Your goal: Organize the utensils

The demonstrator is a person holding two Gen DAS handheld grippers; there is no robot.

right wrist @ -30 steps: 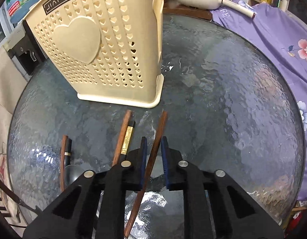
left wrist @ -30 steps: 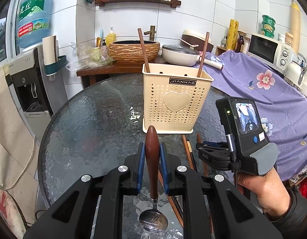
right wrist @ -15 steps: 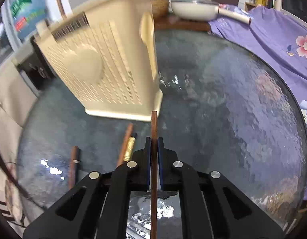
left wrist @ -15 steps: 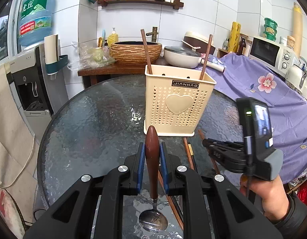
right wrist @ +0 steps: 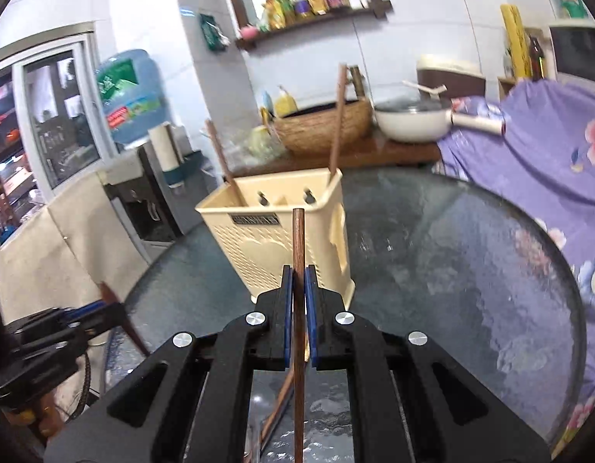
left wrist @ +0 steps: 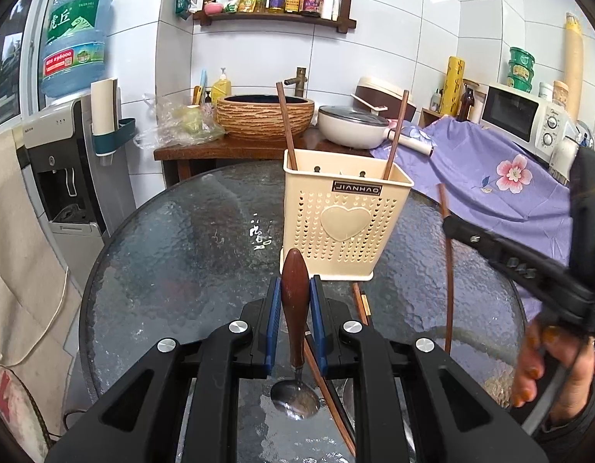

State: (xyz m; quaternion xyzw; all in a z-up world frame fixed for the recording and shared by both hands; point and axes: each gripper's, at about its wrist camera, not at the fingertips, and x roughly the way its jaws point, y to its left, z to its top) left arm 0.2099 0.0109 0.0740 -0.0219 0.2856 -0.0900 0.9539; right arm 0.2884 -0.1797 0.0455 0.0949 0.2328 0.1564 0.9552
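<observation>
A cream perforated utensil holder (left wrist: 345, 223) (right wrist: 282, 227) stands mid-table with two brown chopsticks (left wrist: 286, 123) leaning in it. My left gripper (left wrist: 295, 289) is shut on the brown wooden handle of a spoon (left wrist: 295, 297); its metal bowl (left wrist: 295, 405) hangs just above the glass. My right gripper (right wrist: 298, 274) is shut on a single brown chopstick (right wrist: 298, 239), lifted off the table and held upright in front of the holder. In the left wrist view that chopstick (left wrist: 447, 266) shows at the right, with a person's hand (left wrist: 544, 362) below it.
More chopsticks (left wrist: 361, 305) lie on the round glass table (left wrist: 174, 250) in front of the holder. A purple flowered cloth (left wrist: 490, 177) covers the counter at the right. A water dispenser (left wrist: 66, 146) stands left, a basin and pan behind.
My right gripper closed on the chopstick, lifted it off the glass and tilted up from looking down at the table to facing the holder. The left gripper with the spoon stayed put.
</observation>
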